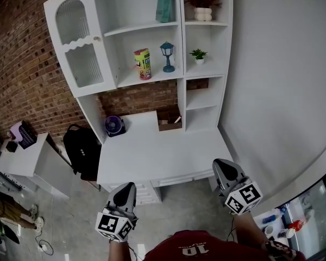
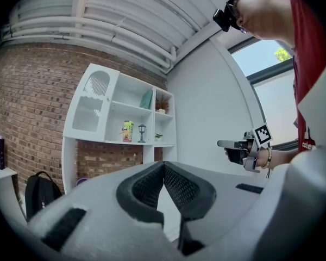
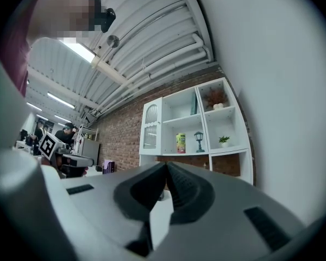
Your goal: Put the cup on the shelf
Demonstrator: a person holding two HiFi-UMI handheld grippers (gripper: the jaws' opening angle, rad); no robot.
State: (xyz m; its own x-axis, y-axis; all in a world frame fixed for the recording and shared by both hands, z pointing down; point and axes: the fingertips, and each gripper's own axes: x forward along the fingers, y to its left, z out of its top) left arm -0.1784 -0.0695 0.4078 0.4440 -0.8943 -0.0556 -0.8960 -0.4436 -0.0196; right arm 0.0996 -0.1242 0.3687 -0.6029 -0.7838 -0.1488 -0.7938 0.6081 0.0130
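The cup (image 1: 143,64) stands on the shelf (image 1: 158,75), upper centre. Near the bottom, the left gripper (image 1: 129,188) and right gripper (image 1: 221,165) hold their jaws clenched, empty.

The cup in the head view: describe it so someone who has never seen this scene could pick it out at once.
Find the white shelf unit against the brick wall, above the desk. In its middle column, on the lower shelf board, the cup stands left of a small blue lantern. It is the only tall yellow-green cylinder with bright print there.
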